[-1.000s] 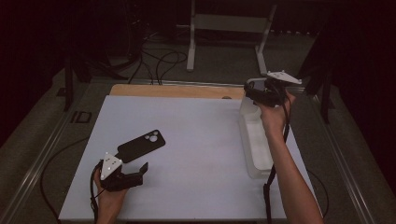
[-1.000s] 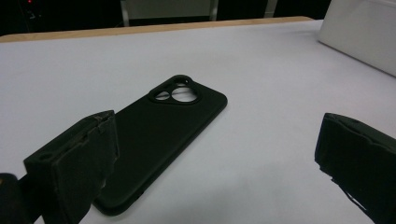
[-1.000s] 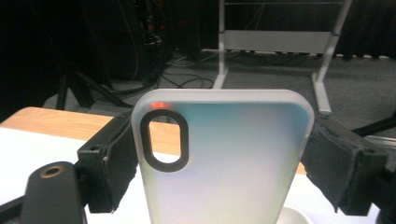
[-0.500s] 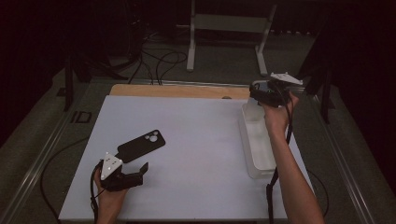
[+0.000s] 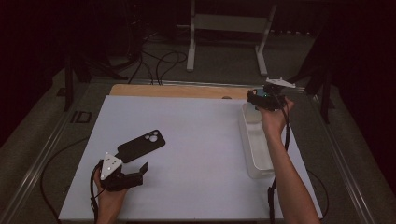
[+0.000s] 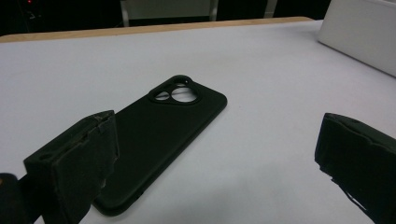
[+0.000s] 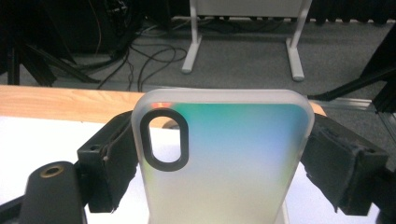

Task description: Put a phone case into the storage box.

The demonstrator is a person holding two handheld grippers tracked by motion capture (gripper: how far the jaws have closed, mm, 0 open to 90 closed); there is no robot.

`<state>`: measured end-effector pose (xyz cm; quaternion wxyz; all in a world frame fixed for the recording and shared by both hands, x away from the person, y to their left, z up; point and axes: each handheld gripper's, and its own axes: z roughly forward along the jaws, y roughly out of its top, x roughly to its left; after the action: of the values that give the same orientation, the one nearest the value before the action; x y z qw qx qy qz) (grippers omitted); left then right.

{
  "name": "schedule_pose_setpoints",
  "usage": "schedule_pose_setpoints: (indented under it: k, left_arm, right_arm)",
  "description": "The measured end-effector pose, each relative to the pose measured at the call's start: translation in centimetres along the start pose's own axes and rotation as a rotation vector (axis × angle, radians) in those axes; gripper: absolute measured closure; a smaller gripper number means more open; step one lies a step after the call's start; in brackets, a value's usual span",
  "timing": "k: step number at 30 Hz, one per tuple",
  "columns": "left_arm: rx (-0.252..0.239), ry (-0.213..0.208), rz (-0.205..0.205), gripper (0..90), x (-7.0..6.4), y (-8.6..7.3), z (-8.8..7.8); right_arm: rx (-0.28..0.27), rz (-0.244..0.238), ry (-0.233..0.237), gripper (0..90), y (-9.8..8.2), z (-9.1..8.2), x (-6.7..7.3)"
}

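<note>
Two phone cases are in play. One is a translucent case (image 7: 224, 158) with a pale green-to-blue sheen and a single dark-rimmed oval camera opening near its upper left corner. It stands upright between the two black jaws of the right gripper (image 7: 224, 163), which press against its two long edges and hold it raised off the table. In the high view the right gripper (image 5: 265, 99) sits above the far end of one long white tray (image 5: 254, 154) that lies along the table's right side.

The second is a black case (image 6: 161, 135), lying flat on the white table (image 6: 261, 70) with its back up and its camera cut-out, which has several round holes, toward the far end. In the high view the black case (image 5: 141, 145) rests left of the table's middle, just beyond the left gripper (image 5: 135, 173). The left gripper's (image 6: 215, 163) two jaws stand wide apart and hold nothing; the near end of the black case lies by the left-hand jaw.

Beyond the table's wooden far edge (image 7: 60, 102), one white metal stand (image 5: 229, 32) and several loose cables (image 5: 159, 60) occupy the floor.
</note>
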<state>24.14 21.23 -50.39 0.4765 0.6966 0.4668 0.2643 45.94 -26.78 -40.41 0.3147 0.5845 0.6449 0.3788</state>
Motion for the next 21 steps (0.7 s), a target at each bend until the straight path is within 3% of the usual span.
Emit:
schedule_pose_setpoints:
  k: [8,21]
  left_arm:
    - [0.003,-0.001,0.003,0.1,0.0,0.0,0.0]
    - [0.003,-0.002,0.003,0.1,0.0,0.0,0.0]
  right_arm:
    - [0.060,-0.002,-0.009,16.4,-1.2,1.1,-0.1]
    - [0.086,0.004,-0.020,16.4,-1.6,2.2,0.0]
